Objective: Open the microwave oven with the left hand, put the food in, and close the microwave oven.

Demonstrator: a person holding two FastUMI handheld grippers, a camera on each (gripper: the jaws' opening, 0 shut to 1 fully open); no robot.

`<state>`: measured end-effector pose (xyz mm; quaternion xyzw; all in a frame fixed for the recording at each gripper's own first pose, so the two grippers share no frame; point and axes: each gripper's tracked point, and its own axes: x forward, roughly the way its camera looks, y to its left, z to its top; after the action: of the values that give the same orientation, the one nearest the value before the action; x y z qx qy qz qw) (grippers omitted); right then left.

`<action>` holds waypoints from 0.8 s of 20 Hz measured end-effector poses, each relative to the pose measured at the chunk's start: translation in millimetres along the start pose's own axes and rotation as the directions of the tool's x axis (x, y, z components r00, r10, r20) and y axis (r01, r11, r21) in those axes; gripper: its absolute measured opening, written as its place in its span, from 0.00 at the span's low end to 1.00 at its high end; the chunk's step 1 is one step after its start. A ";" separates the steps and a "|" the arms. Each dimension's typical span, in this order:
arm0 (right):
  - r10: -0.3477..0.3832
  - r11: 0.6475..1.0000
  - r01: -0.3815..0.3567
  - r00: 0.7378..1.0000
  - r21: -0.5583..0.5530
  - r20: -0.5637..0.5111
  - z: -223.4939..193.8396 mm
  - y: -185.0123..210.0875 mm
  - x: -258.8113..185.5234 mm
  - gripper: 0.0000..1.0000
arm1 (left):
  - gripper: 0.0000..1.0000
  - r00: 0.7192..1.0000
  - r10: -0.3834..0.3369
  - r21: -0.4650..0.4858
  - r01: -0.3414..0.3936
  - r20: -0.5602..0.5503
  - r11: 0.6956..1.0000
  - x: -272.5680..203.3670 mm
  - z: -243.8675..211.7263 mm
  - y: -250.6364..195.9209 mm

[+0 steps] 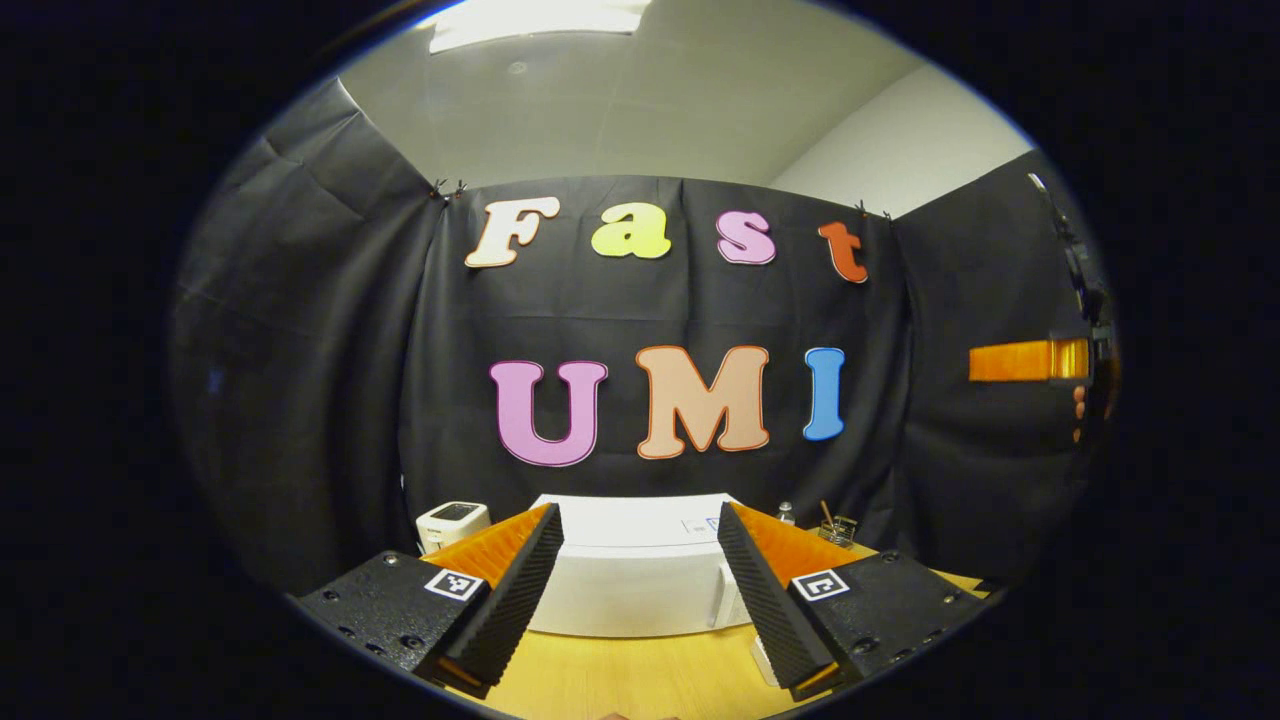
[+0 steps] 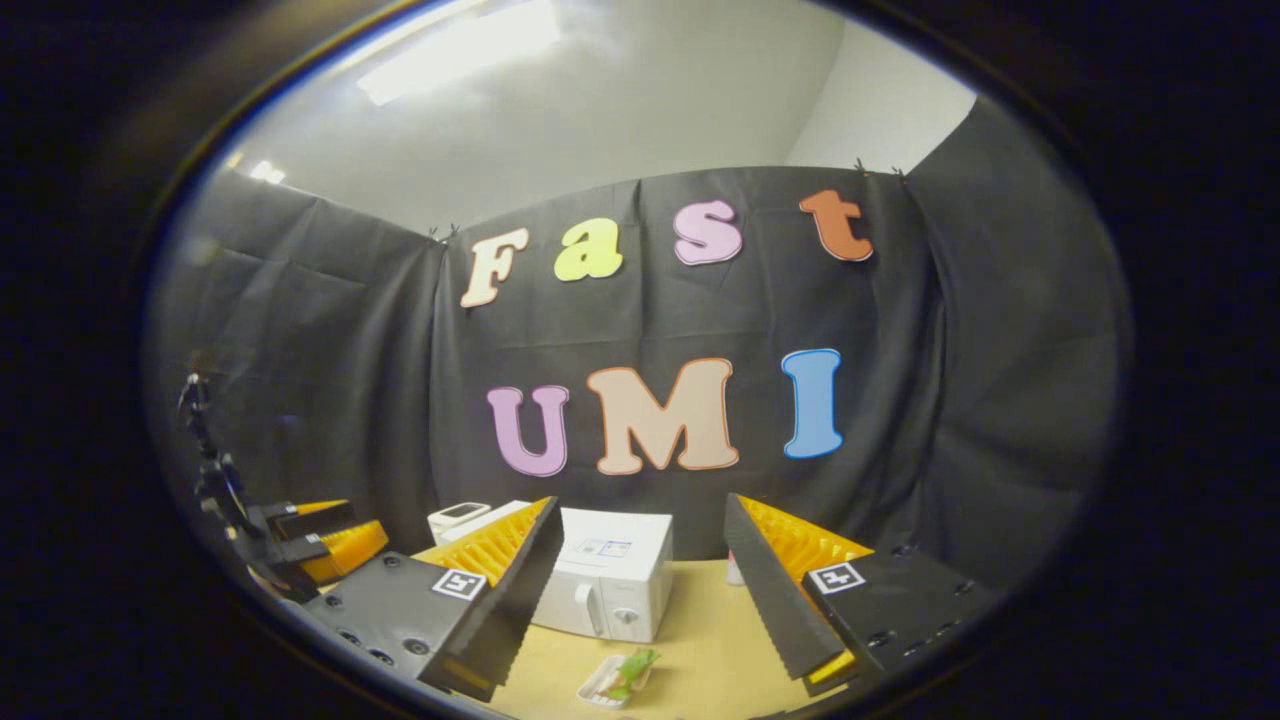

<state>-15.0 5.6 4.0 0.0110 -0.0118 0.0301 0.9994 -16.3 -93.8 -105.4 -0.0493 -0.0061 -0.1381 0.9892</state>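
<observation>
Microwave [image 2: 605, 580] sits shut on the wooden table [image 2: 700, 640], bare tabletop in front; food tray [image 2: 615, 678] with greens lies at its 6 o'clock. Left gripper [image 1: 640, 600] faces the oven, fingers apart; right gripper [image 2: 640, 610] hangs apart too, nothing between

Not much to read here tbh. Each tool has small square black-and-white marker tags on its fingers, just patterns, no words. The white microwave [image 2: 605, 585] has a little label [image 2: 607, 548] on top, but it's way too small and blurry to make out.
</observation>
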 end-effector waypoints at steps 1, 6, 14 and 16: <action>0.004 1.000 -0.004 1.000 0.001 0.001 0.6 1.2 -0.4 0.94 | 0.96 1.000 -0.025 -0.019 0.025 -0.015 1.000 2.1 -14.6 -11.0; 0.007 1.000 -0.007 1.000 -0.004 -0.004 -4.4 1.6 -1.7 0.94 | 0.96 0.990 -0.105 -0.091 0.097 -0.089 0.991 18.5 -83.9 -40.7; 0.014 1.000 -0.014 1.000 0.010 -0.004 -6.4 -5.1 -10.8 1.00 | 0.95 0.982 -0.138 0.094 0.150 -0.126 0.984 66.6 -184.9 -74.4; 0.013 1.000 -0.013 1.000 0.010 0.001 -7.6 -9.7 -12.8 0.94 | 0.95 0.976 -0.148 0.094 0.164 -0.161 0.982 78.4 -211.5 -85.9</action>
<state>-27.1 -4.8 -4.1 0.0160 -0.0122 0.0364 0.9991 35.3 -218.4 -305.5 0.0151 0.0587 -0.2183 0.9740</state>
